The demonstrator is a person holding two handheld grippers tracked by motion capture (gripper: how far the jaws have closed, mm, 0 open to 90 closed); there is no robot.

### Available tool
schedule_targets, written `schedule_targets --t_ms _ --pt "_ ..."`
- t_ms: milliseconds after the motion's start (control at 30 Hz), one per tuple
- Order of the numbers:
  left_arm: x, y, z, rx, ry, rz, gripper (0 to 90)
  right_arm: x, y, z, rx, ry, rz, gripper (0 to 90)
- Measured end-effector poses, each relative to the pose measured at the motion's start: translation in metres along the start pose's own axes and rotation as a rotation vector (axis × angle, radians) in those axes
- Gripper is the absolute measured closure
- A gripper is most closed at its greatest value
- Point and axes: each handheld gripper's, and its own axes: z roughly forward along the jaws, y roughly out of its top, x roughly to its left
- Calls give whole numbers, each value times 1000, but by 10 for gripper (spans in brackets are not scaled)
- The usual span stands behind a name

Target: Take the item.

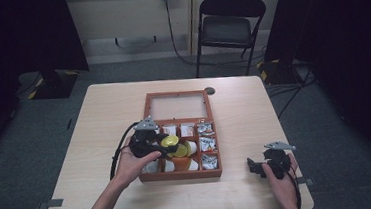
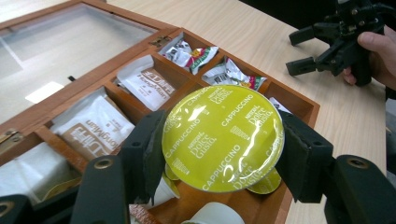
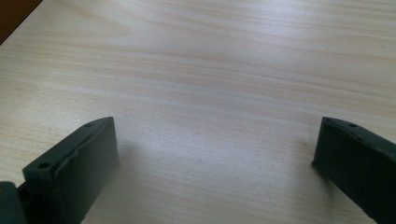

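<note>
My left gripper (image 2: 223, 142) is shut on a yellow-green cappuccino capsule (image 2: 223, 137), its foil lid facing the camera, held just above the wooden box (image 1: 153, 177). In the high view the same capsule (image 1: 170, 142) hangs over the box's middle compartments, with the left gripper (image 1: 166, 145) around it. More yellow capsules (image 1: 181, 150) and white ones (image 1: 192, 147) lie in the compartment below. My right gripper (image 3: 215, 163) stands open over bare table, jaws wide apart with nothing between them; the high view shows this right gripper (image 1: 253, 167) near the front right edge.
The box has its glass lid (image 1: 177, 106) folded back flat. White sachets (image 2: 149, 84) fill the middle cells and crinkled foil packets (image 1: 206, 144) the right column. A folding chair (image 1: 230, 26) stands beyond the table (image 1: 108, 105).
</note>
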Motion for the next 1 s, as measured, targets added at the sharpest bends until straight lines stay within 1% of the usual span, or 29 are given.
schedule_targets --t_ms 167,267,500,533,733,800,1000 --pt "0 1 -3 0 8 5 389 0 0 0 0 0 0 0" --pt "1 2 -9 -19 14 1 389 0 0 0 0 0 0 0" --pt "6 3 -18 -33 31 -1 390 0 0 0 0 0 0 0" --pt "8 3 -21 -45 33 -8 389 0 0 0 0 0 0 0" --pt "12 4 -30 -64 43 -18 390 0 0 0 0 0 0 0" --pt "15 3 -34 -67 50 -23 390 0 0 0 0 0 0 0" --pt "16 2 -36 -68 59 -28 390 0 0 0 0 0 0 0"
